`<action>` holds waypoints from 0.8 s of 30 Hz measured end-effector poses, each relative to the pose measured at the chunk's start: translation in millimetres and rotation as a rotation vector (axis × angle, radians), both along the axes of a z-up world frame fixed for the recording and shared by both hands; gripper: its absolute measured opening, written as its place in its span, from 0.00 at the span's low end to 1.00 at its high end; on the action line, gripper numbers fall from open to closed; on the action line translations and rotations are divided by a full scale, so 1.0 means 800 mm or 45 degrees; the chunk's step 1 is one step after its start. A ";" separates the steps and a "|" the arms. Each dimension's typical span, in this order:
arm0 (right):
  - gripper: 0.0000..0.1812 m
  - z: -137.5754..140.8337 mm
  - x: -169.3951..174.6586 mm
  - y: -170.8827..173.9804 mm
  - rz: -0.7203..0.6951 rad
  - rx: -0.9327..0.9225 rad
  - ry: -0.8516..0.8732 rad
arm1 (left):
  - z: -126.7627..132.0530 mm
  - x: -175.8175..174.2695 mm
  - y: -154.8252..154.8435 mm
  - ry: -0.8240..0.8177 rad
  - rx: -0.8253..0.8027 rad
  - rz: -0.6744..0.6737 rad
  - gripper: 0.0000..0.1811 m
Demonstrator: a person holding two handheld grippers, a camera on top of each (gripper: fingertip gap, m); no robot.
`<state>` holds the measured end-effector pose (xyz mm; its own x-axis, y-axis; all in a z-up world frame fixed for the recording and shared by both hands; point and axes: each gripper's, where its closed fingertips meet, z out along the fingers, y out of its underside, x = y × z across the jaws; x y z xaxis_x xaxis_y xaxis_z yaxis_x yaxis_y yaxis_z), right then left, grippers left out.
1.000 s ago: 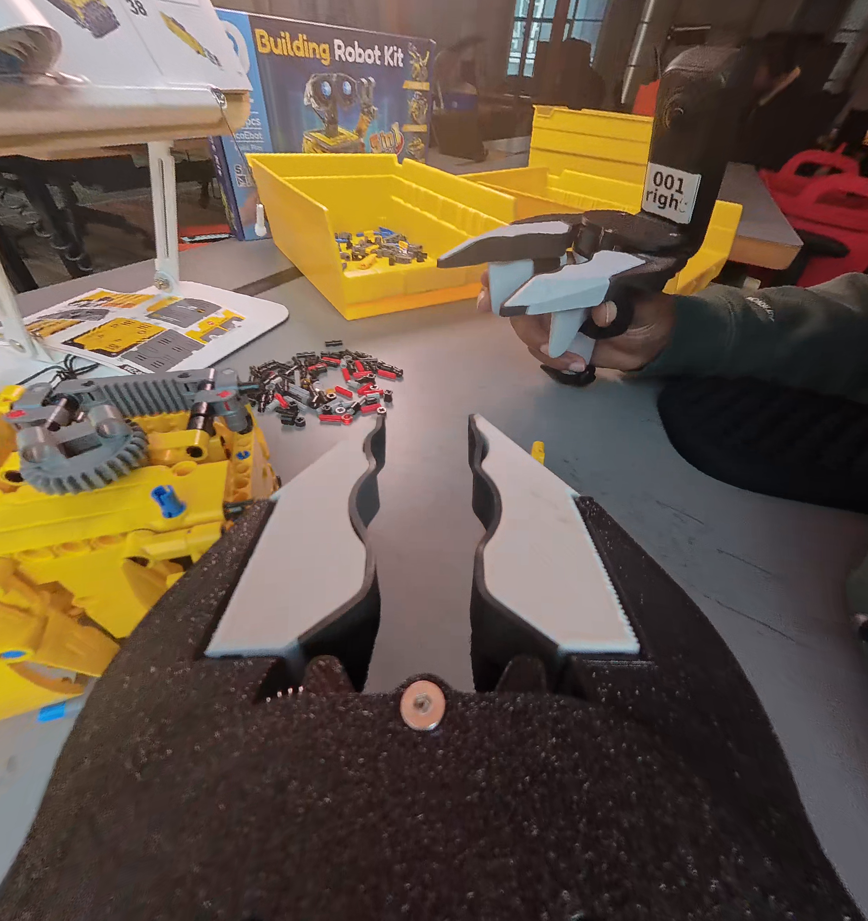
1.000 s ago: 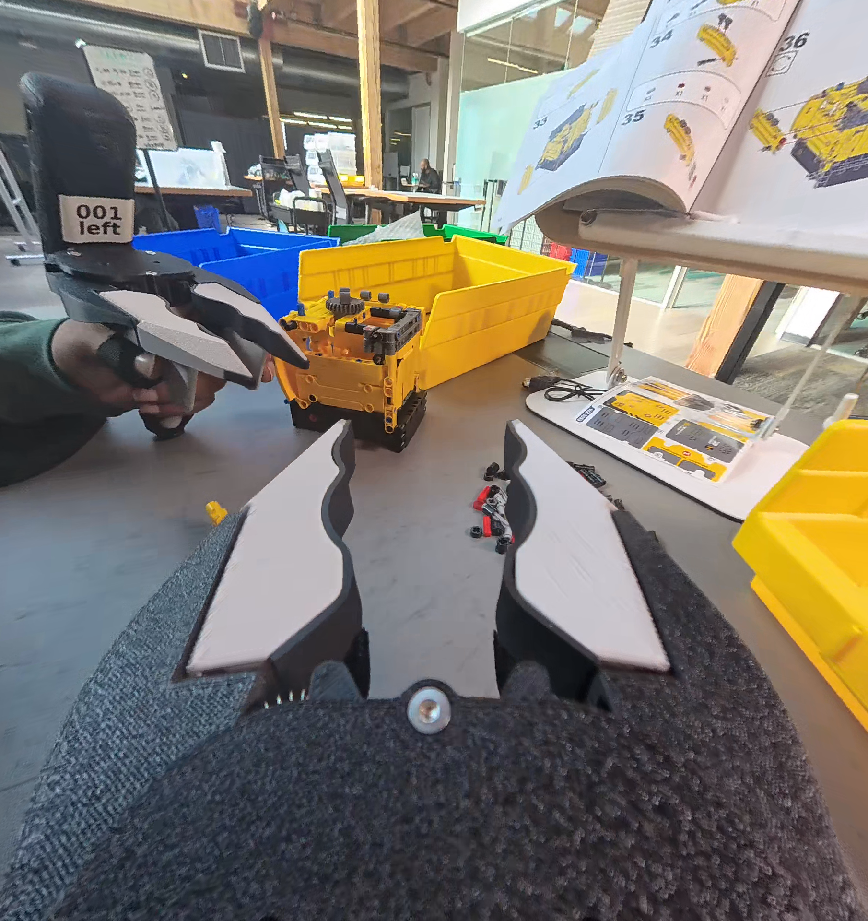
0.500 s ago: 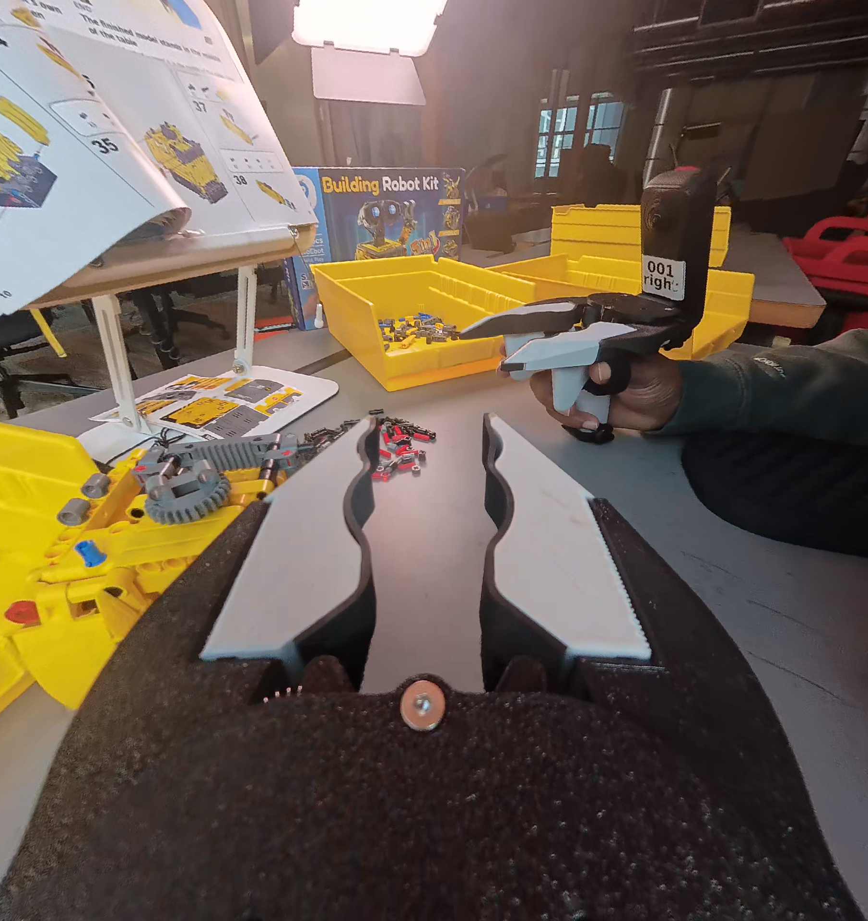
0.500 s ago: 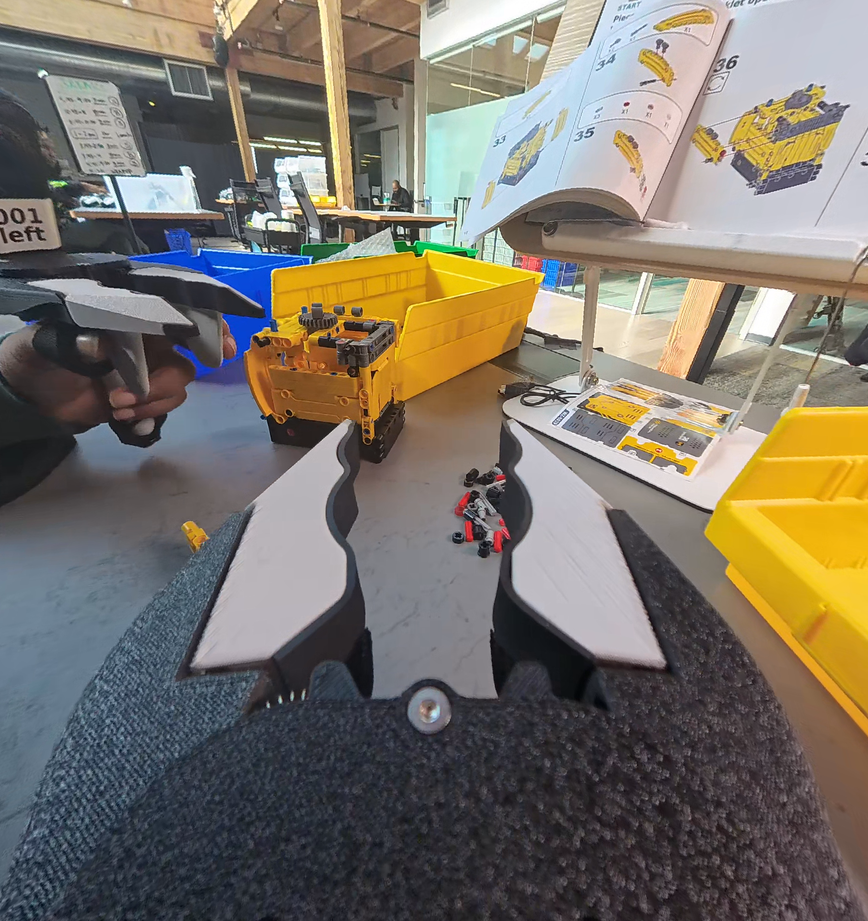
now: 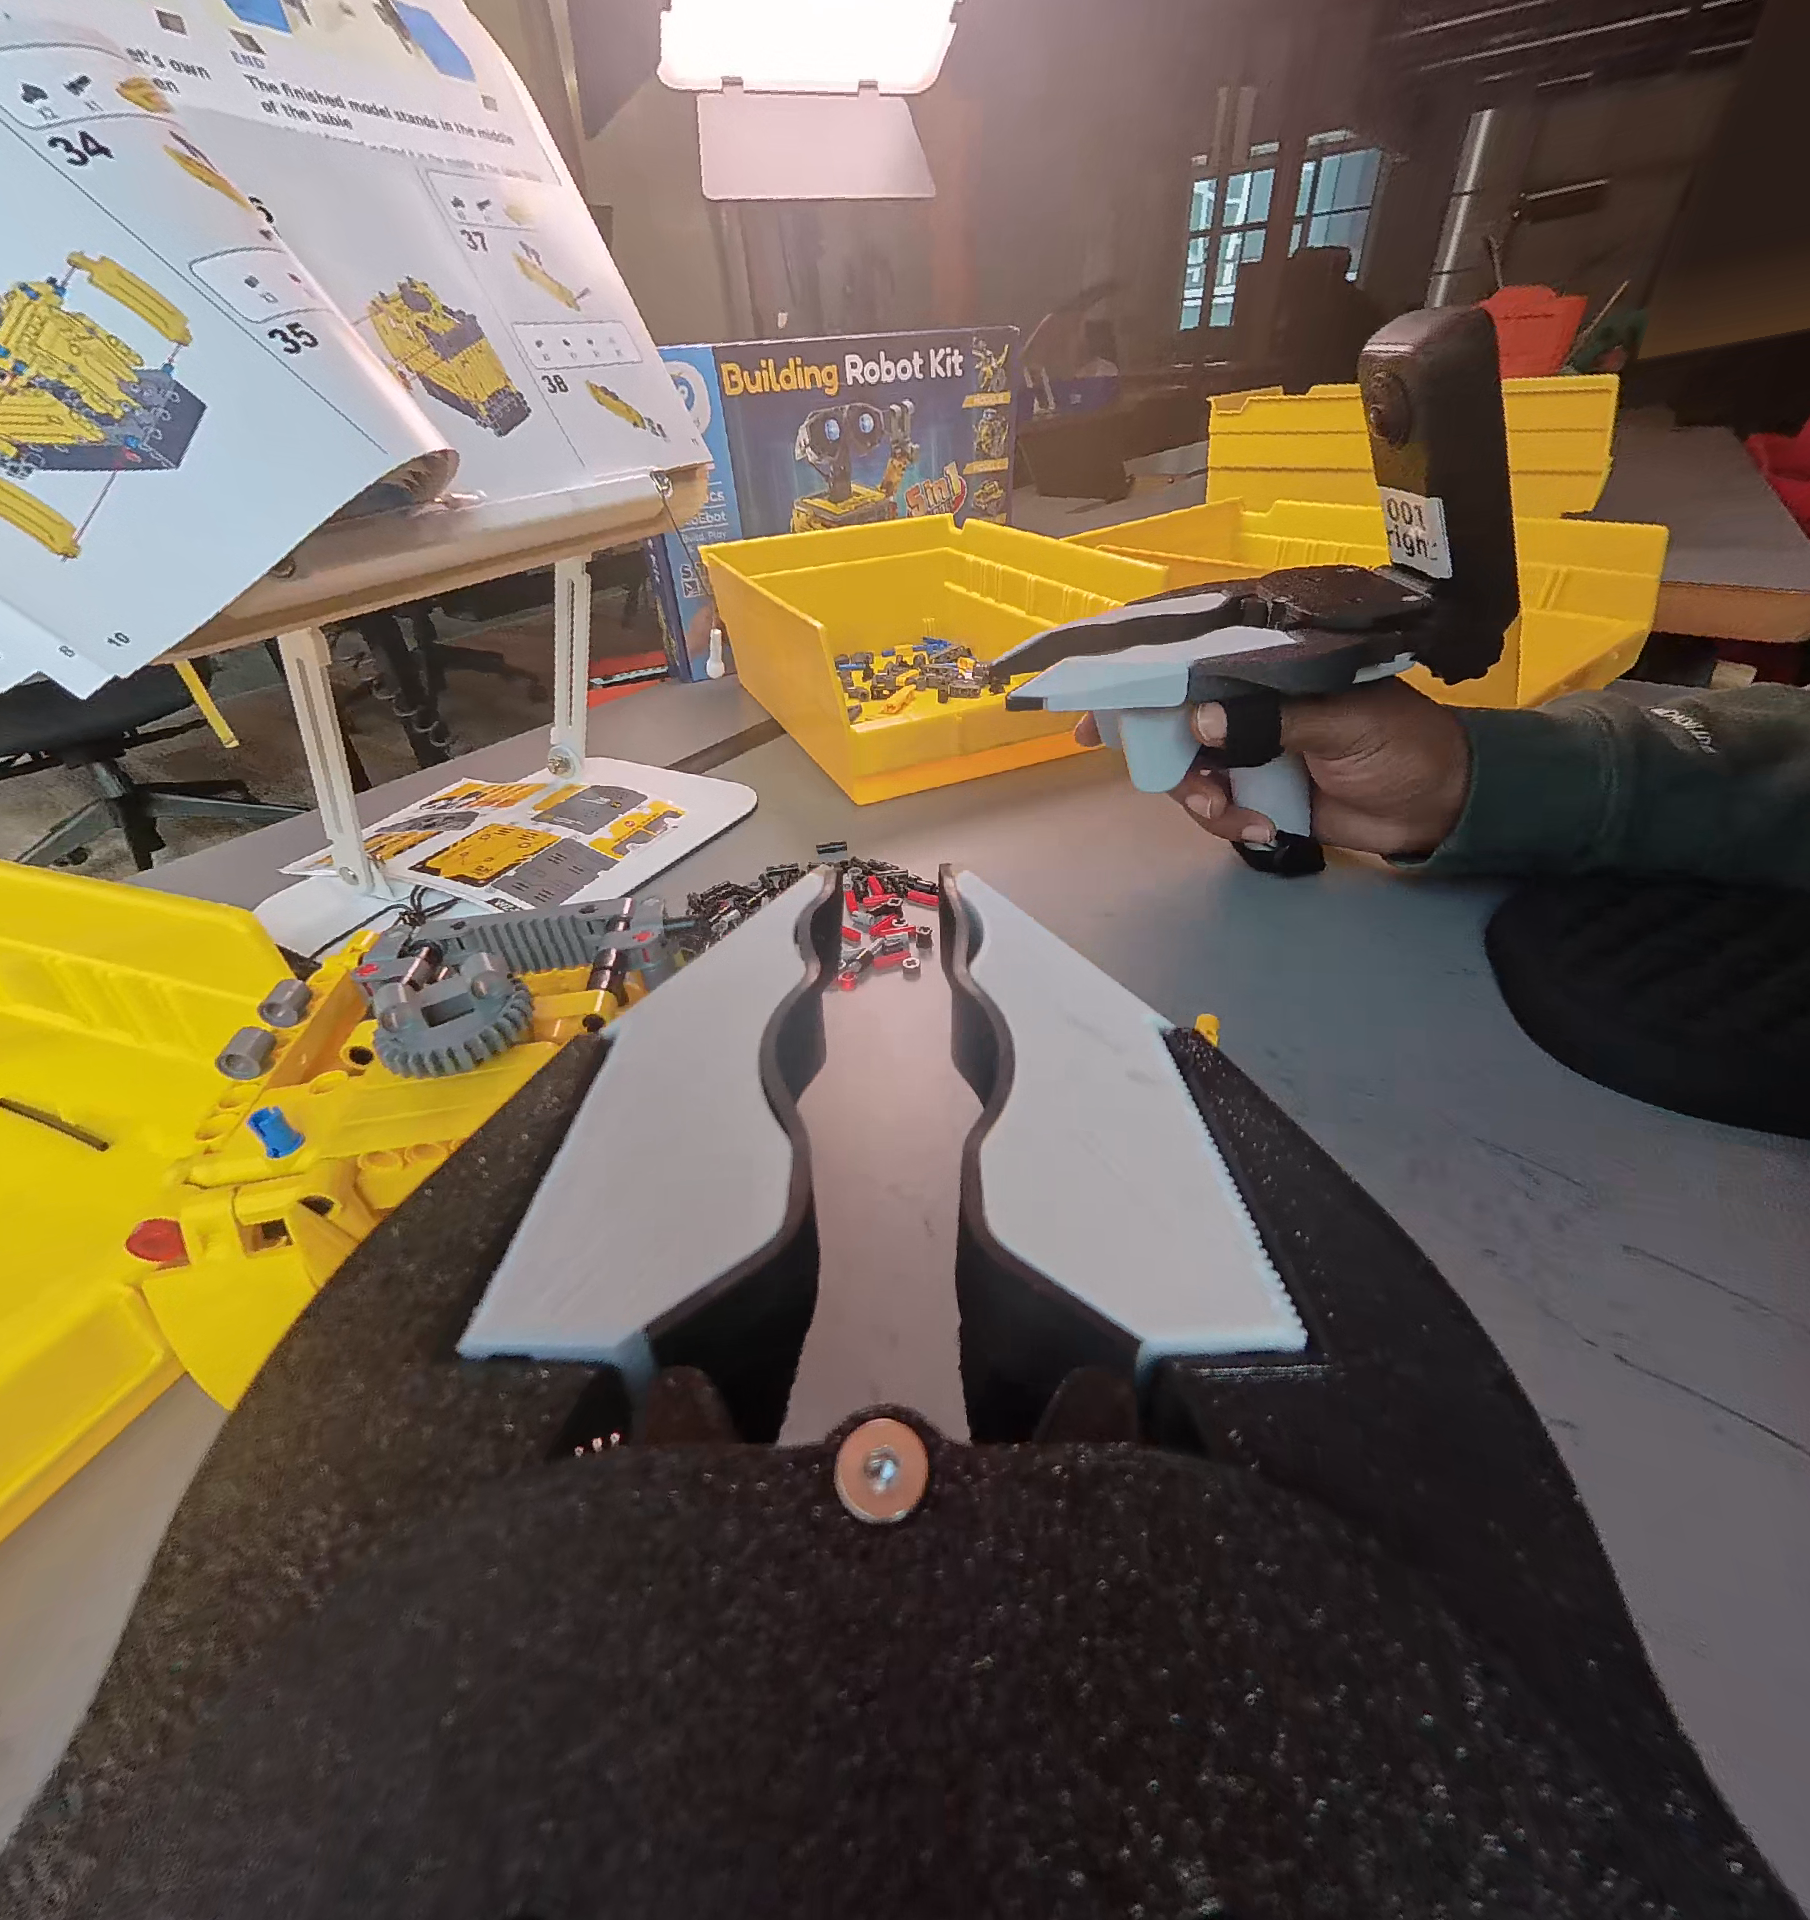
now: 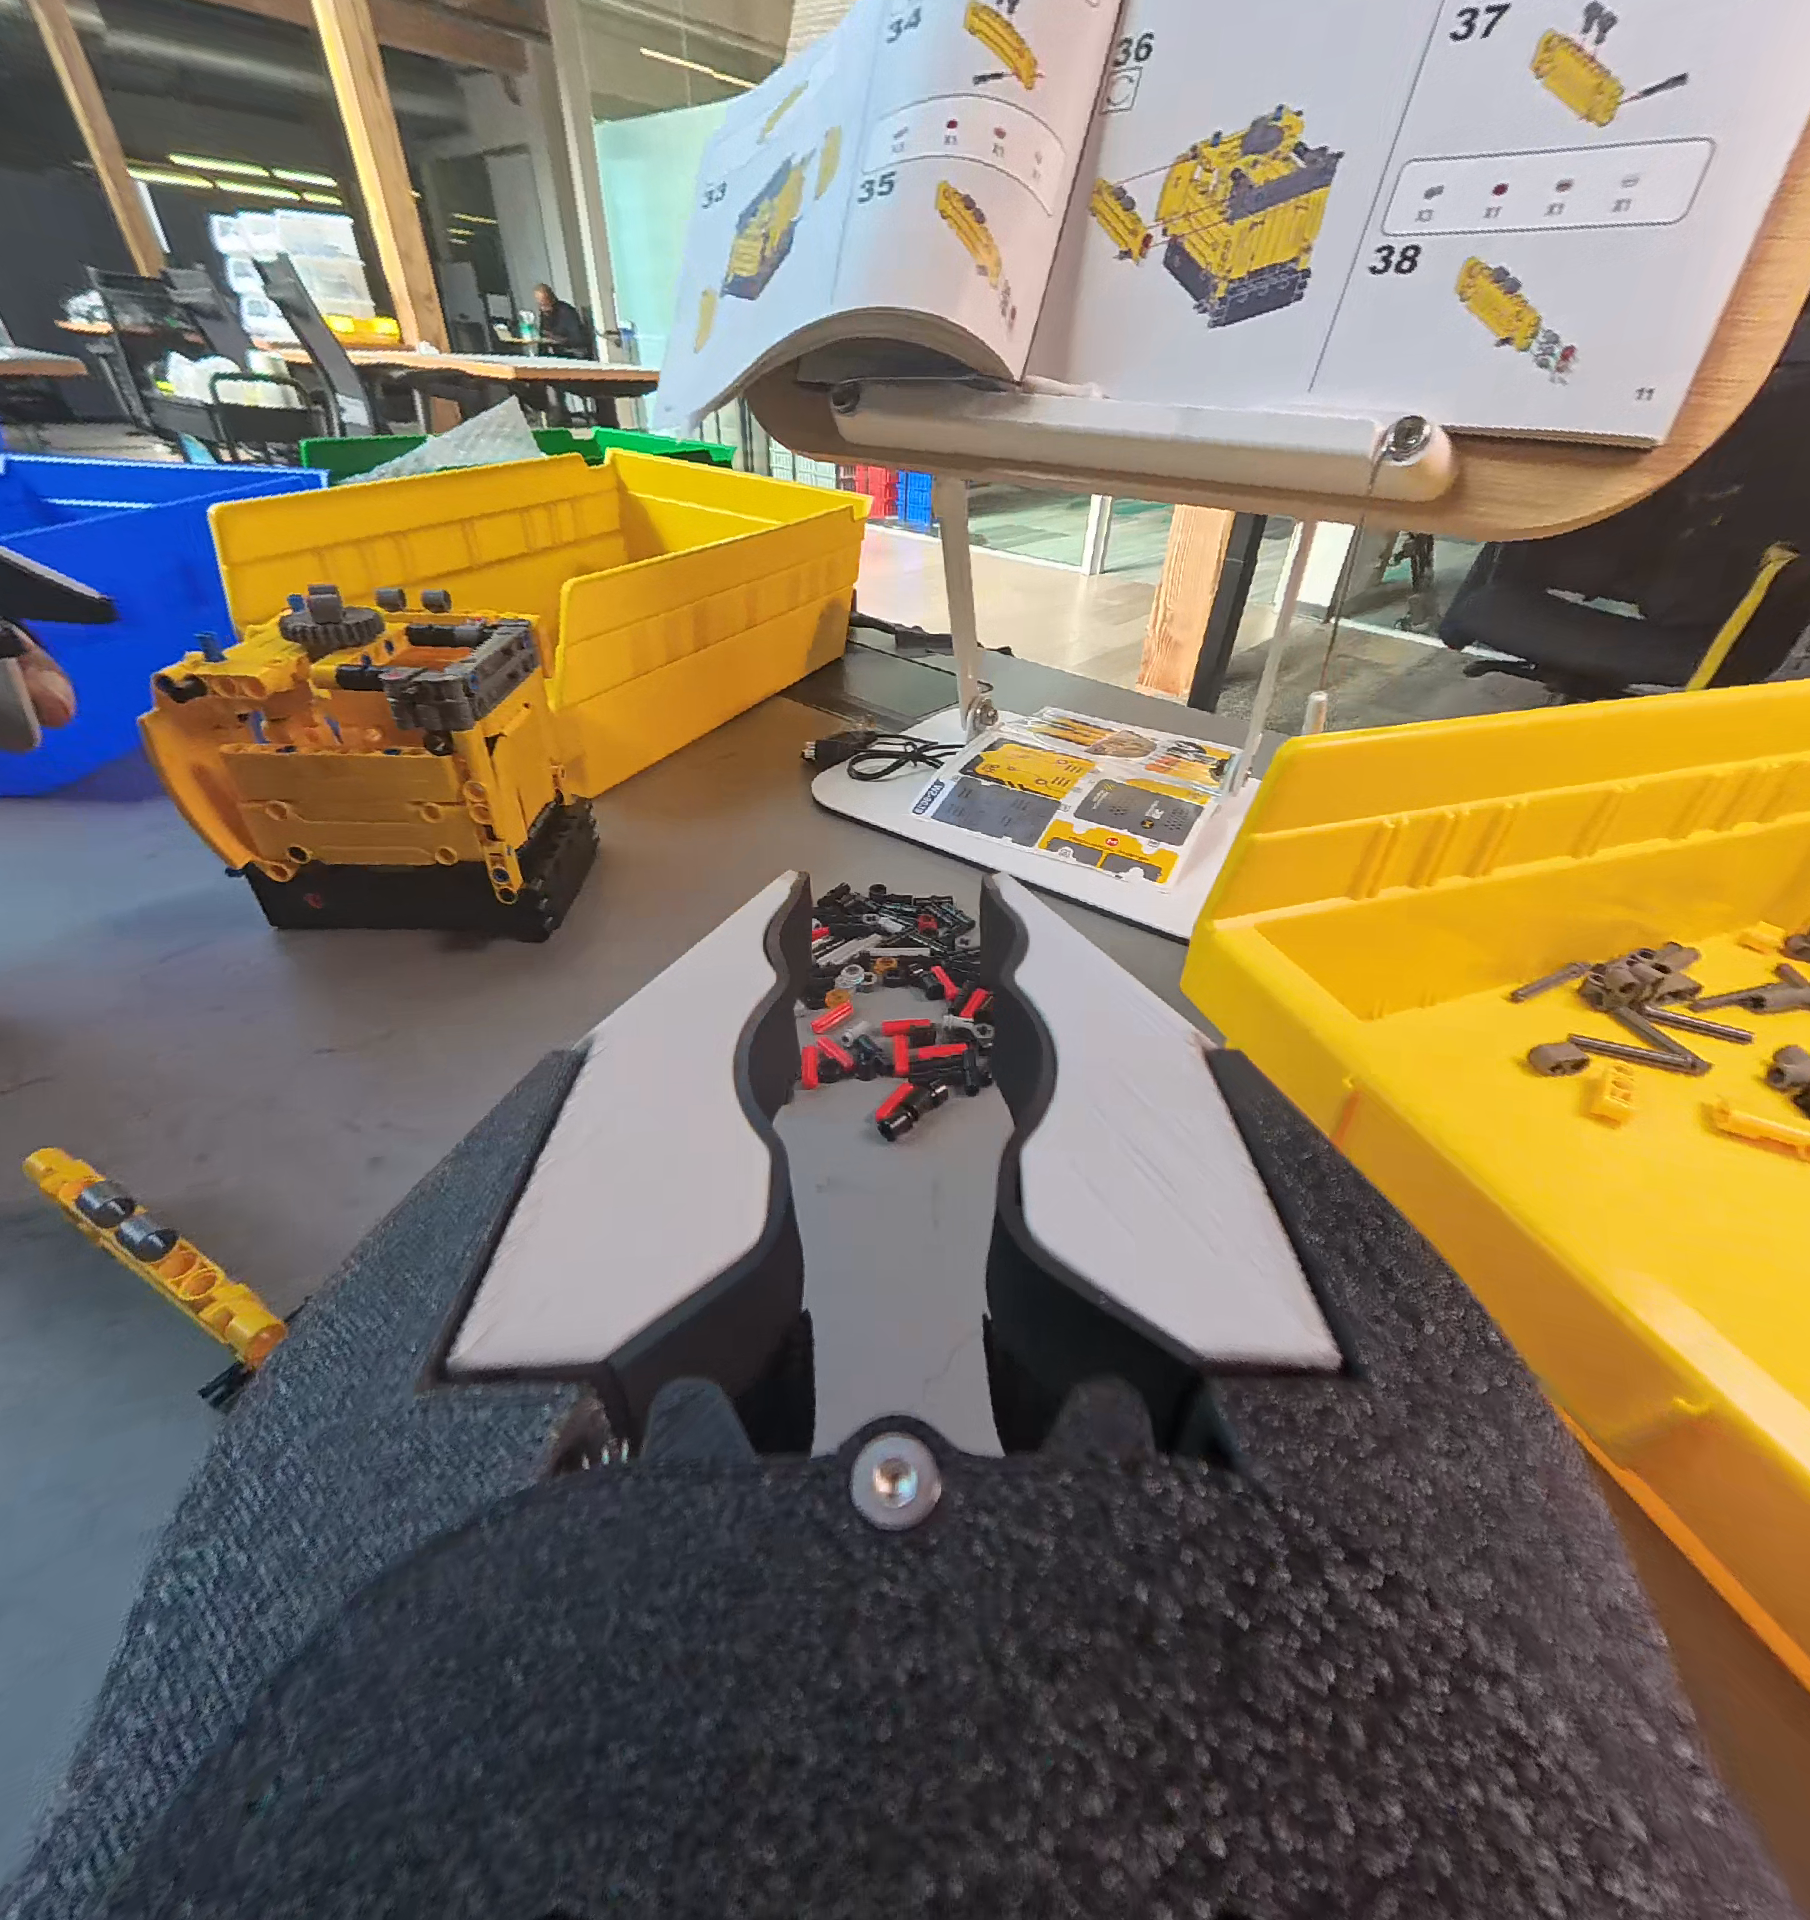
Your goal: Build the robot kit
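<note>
My left gripper (image 5: 888, 883) and right gripper (image 6: 896, 894) both gape empty, aimed at the pin pile (image 6: 896, 1013) beside the yellow model (image 6: 371, 764)

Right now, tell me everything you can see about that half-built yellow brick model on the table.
The yellow brick model stands upright on the grey table, a boxy body of plastic beams on a black base. A grey gear and grey pegs sit on top, with a dark grey frame at its upper corner and small blue pins along its edges. A yellow bin stands just behind it. Neither tool touches it; the left tool passes beside it.
</note>
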<state>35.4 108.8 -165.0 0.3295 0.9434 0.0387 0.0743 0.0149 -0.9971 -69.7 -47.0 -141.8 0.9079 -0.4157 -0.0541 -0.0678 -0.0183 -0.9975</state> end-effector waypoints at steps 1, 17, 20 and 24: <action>0.16 -0.001 0.000 0.003 -0.009 0.009 -0.012 | -0.001 0.000 0.000 -0.001 -0.002 0.001 0.10; 0.04 -0.124 -0.064 -0.025 0.459 -0.011 -0.886 | -0.013 0.004 0.004 0.008 -0.057 -0.021 0.10; 0.06 -0.124 -0.060 -0.011 0.404 -0.036 -0.878 | -0.015 0.005 0.005 -0.015 -0.075 -0.034 0.10; 0.06 -0.119 -0.062 -0.018 0.434 -0.037 -0.839 | -0.020 0.006 0.006 -0.010 -0.100 -0.038 0.10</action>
<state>-14.5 94.8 -260.4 -0.0649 0.9929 0.1002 0.6531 0.1181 -0.7480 -65.1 -42.1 -158.1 0.8953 -0.4452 -0.0133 -0.0619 -0.0947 -0.9936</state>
